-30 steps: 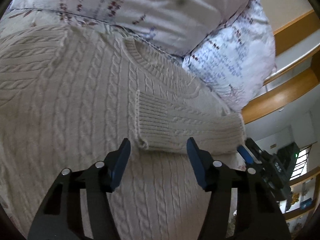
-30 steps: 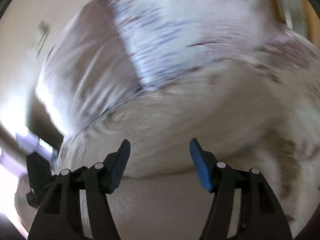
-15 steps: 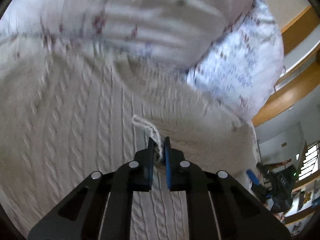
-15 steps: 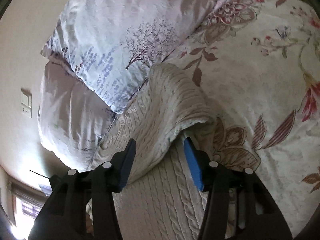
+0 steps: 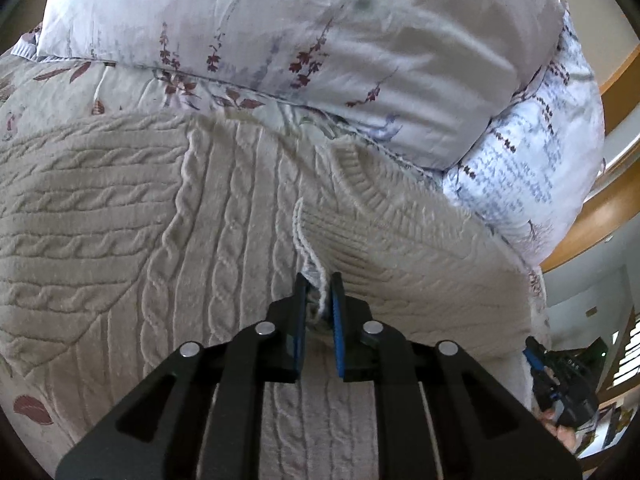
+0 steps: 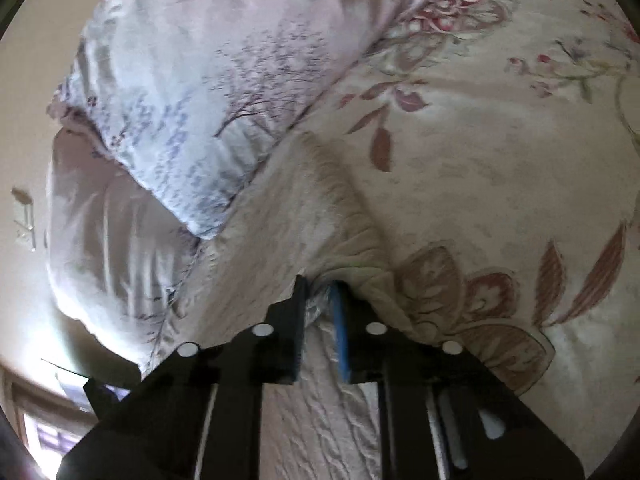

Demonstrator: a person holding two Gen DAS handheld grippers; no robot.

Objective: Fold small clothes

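Floral bedspread (image 6: 500,168), pillows (image 5: 280,40) at head. Cream cable-knit sweater (image 5: 120,240) flat on bed. Left gripper (image 5: 319,300) pinches sleeve cuff (image 5: 340,240), jaws easing apart slightly. Right gripper (image 6: 320,304) clamped narrow on sweater edge (image 6: 348,240). Sleeve runs crosswise over body; left nearer.

The sweater (image 5: 168,240) lies spread on the bed (image 6: 500,168); behind the sweater, at its collar, a pillow (image 5: 280,40) rests on the bed; a second pillow (image 5: 536,168) lies right of the first, beside the sweater's shoulder; a folded-in sleeve (image 5: 400,248) lies on the sweater's front.
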